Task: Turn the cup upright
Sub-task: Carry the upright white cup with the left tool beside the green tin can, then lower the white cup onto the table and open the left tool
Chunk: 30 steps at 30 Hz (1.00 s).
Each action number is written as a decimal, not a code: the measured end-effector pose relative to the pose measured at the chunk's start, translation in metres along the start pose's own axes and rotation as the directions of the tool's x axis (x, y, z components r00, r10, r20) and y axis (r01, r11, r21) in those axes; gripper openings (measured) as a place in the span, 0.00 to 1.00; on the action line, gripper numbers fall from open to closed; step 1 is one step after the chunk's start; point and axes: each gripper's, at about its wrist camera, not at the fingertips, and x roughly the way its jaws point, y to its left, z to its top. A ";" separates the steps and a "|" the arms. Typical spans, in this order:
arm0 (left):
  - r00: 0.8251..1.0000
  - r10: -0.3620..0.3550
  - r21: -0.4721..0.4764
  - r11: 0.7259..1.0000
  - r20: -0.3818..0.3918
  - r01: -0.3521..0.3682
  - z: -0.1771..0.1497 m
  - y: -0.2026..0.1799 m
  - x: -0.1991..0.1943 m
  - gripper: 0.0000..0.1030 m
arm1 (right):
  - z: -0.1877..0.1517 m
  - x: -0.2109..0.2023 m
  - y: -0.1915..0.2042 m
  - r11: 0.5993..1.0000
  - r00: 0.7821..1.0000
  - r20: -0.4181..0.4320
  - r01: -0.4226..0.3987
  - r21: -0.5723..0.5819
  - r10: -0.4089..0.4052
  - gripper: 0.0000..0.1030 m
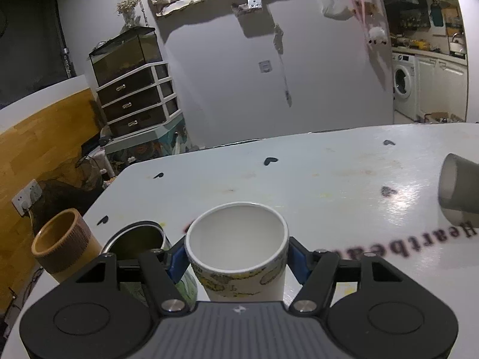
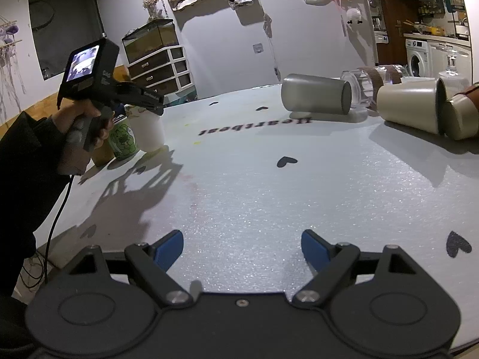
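Note:
My left gripper (image 1: 236,257) is shut on a white paper cup (image 1: 239,254) with a yellow-green print; the cup stands upright, mouth up, at the table's left edge. In the right wrist view the same cup (image 2: 148,131) rests on the table under the left gripper (image 2: 143,101). My right gripper (image 2: 242,246) is open and empty, low over the near middle of the table. A grey cup (image 2: 315,93) lies on its side at the far right; it also shows in the left wrist view (image 1: 458,188).
The white table (image 2: 269,194) carries black hearts. Upright beside the held cup: a metal cup with a green print (image 1: 137,239) and a brown ribbed cup (image 1: 64,248). On their sides at far right: a clear glass (image 2: 362,86), a cream cup (image 2: 410,109), another cup (image 2: 461,116).

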 end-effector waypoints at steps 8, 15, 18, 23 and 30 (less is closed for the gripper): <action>1.000 -0.030 -0.077 0.997 -0.003 0.030 0.004 0.016 0.015 0.65 | 0.001 -0.001 0.005 1.000 1.000 0.001 0.003 -0.020 -0.003 0.84; 0.998 -0.059 -0.116 0.991 0.021 0.061 -0.003 0.029 0.018 0.79 | 0.002 -0.004 0.007 1.000 1.000 0.006 0.002 -0.029 -0.002 0.84; 0.997 -0.075 -0.124 0.989 0.033 0.079 -0.005 0.032 0.012 0.79 | 0.004 -0.005 0.008 0.999 1.000 0.012 0.004 -0.034 -0.004 0.84; 0.990 -0.116 -0.148 0.981 0.077 0.126 -0.009 0.040 -0.008 0.81 | 0.011 -0.008 0.015 0.998 0.999 0.038 0.019 -0.067 -0.016 0.84; 0.973 -0.147 -0.145 0.974 0.176 0.173 -0.031 0.047 -0.061 0.88 | 0.031 -0.018 0.030 0.991 0.992 0.125 0.020 -0.129 -0.004 0.84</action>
